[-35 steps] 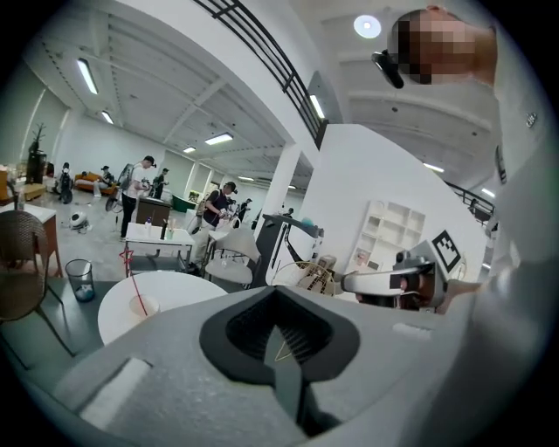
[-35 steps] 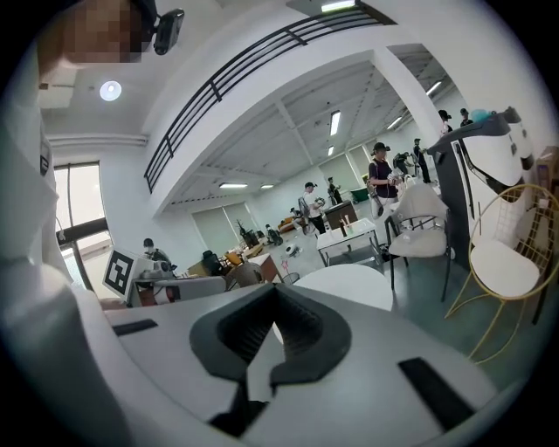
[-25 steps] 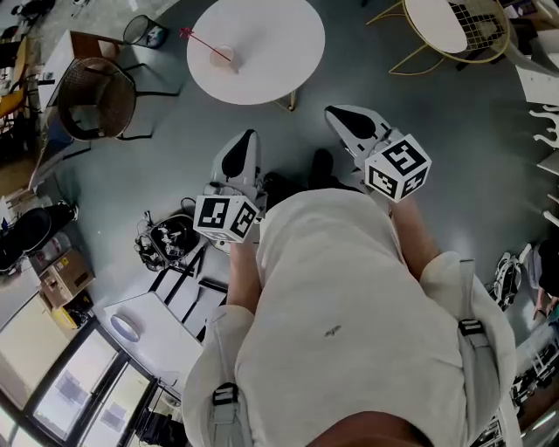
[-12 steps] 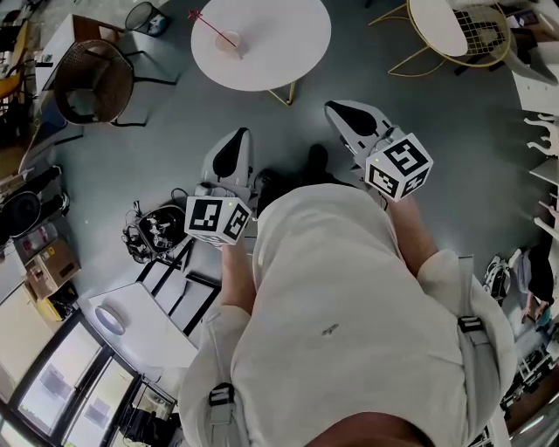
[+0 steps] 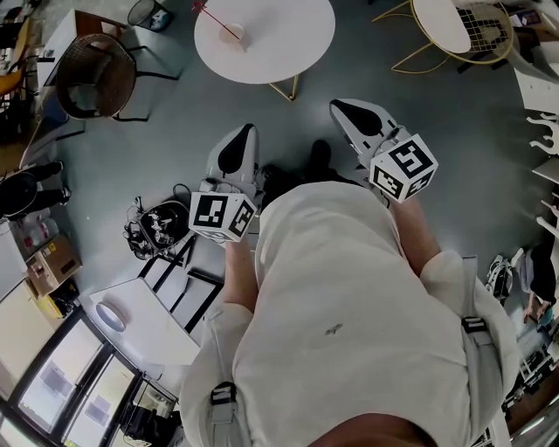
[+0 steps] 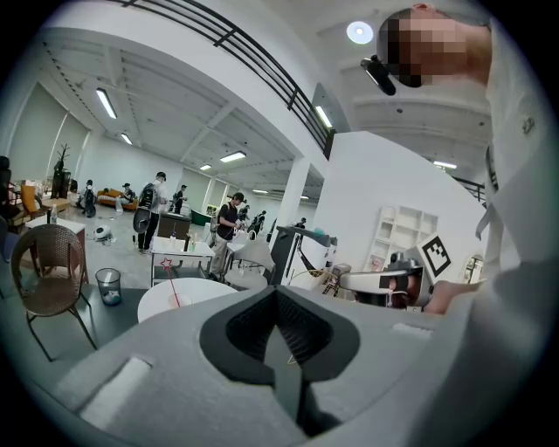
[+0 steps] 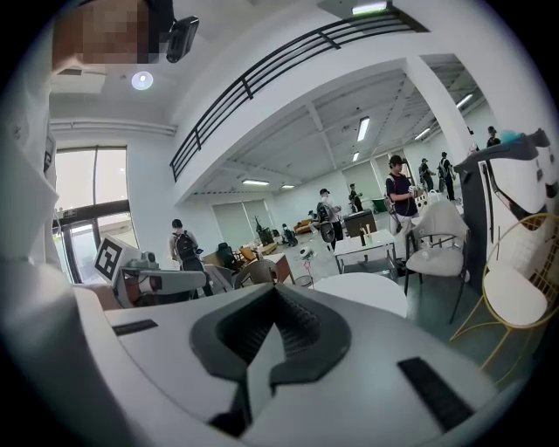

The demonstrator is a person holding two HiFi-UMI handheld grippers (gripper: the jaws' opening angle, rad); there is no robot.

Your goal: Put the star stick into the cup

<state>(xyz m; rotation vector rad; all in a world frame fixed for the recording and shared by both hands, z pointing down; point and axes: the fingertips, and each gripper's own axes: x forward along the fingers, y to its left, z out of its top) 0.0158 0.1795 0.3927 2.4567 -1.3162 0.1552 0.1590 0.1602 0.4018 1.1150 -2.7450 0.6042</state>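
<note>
Left gripper and right gripper both clenched, nothing in my jaws, well short of the table. Stick leans in cup near the table's left edge.

open office hall, round tables, chairs

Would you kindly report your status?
Left hand-held gripper shut, empty. Right hand-held gripper shut, empty. Star stick appears already in cup on round table, beyond reach. Open floor between.
</note>
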